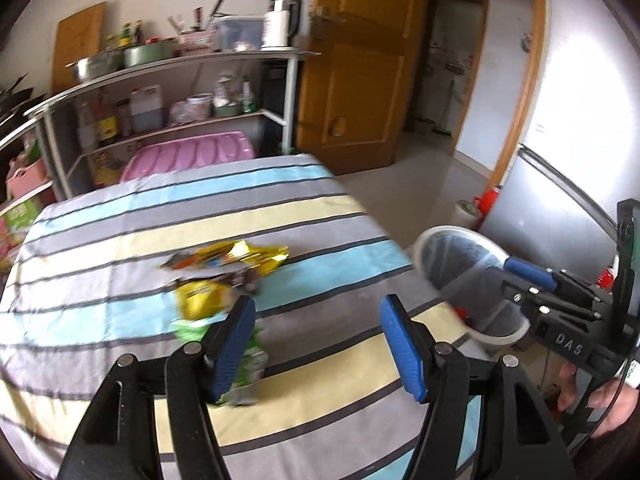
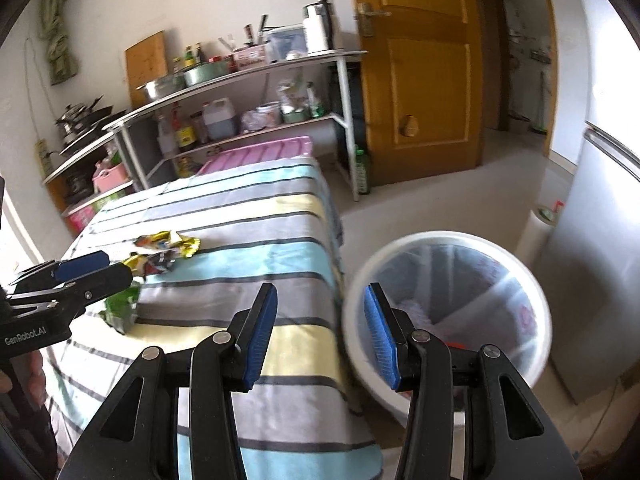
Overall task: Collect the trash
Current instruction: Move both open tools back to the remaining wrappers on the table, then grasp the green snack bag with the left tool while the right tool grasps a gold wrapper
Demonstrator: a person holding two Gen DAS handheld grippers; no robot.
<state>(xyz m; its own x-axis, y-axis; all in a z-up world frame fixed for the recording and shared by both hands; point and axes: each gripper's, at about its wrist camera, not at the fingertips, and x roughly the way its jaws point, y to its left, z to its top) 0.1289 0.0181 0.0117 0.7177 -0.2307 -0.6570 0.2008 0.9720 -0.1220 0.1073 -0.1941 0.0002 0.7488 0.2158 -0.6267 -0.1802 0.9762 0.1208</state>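
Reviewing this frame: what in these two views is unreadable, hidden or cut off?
- Wrapper print: the gold wrappers are motion-blurred in the left wrist view and small in the right wrist view.
- Green packet: partly behind the left claw finger in the left wrist view, and behind that claw in the right wrist view.
- Bin contents: the right claw covers the near part; only a red scrap shows.
- The person: only fingers show at the frame edges.
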